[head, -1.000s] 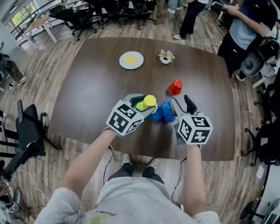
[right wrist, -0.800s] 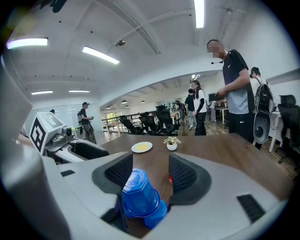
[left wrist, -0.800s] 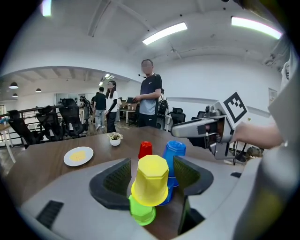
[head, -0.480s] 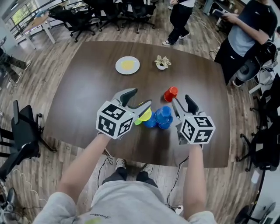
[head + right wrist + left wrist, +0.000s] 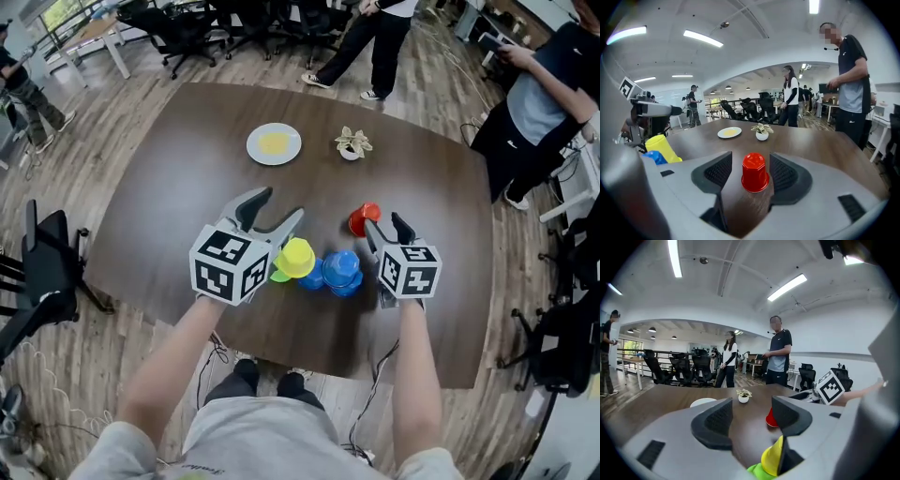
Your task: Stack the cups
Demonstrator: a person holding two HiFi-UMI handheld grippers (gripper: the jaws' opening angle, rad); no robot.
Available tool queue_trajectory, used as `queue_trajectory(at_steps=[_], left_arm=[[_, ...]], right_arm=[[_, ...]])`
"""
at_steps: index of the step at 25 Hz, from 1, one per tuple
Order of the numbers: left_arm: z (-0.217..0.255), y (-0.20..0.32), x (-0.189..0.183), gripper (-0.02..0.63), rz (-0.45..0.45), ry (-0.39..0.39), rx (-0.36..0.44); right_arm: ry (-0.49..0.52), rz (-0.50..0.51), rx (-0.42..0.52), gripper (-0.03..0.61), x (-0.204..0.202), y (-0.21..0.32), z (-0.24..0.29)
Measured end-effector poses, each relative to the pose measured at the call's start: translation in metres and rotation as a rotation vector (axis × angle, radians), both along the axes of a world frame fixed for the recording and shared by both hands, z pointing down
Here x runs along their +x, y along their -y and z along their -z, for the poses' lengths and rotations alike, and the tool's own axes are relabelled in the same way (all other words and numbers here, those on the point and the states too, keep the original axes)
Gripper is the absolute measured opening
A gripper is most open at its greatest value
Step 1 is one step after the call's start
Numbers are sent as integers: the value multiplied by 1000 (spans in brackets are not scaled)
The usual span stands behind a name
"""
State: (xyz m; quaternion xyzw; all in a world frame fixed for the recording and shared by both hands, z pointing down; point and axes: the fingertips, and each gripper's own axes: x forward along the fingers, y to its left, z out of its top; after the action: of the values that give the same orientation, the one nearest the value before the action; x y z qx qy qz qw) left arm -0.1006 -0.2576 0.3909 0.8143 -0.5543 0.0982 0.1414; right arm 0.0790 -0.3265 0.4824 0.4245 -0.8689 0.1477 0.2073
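Note:
An upside-down red cup [image 5: 754,172] stands on the table between the pads of my right gripper [image 5: 751,172], which is open and does not press on it. In the head view the red cup [image 5: 363,218] sits at the tips of that right gripper [image 5: 385,225]. A yellow cup [image 5: 298,256] rests on a green cup [image 5: 280,275], beside two blue cups [image 5: 342,270]. My left gripper [image 5: 274,208] hangs over the yellow cup [image 5: 772,459]; its jaws are closing with nothing between them.
A white plate [image 5: 274,143] with a yellow centre and a small potted plant [image 5: 353,143] stand at the far side of the dark wooden table [image 5: 178,197]. People stand beyond the far and right edges. Office chairs ring the room.
My left gripper has let go of the yellow cup and drawn back to the left. My right gripper has moved forward until the red cup stands between its jaws.

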Motion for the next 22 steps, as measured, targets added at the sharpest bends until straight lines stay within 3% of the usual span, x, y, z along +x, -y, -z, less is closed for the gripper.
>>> queue_trajectory(at_steps=[3,13,14,22], left_arm=[[-5,0,-3,259,18,2,-14],[-21,-5,-11,258,45,20,-57],[-21,-6,-12,258,45,21,-59],[-22,-13,-8,255,13,10,-63]], right_arm=[[-7,-2,-27,272,-2,11,-17],[-88,69,-67,264,-16,25,-51],[-89,72,-62,221,-17,25,-49],[-79,107,45,221,-18,8,23]])
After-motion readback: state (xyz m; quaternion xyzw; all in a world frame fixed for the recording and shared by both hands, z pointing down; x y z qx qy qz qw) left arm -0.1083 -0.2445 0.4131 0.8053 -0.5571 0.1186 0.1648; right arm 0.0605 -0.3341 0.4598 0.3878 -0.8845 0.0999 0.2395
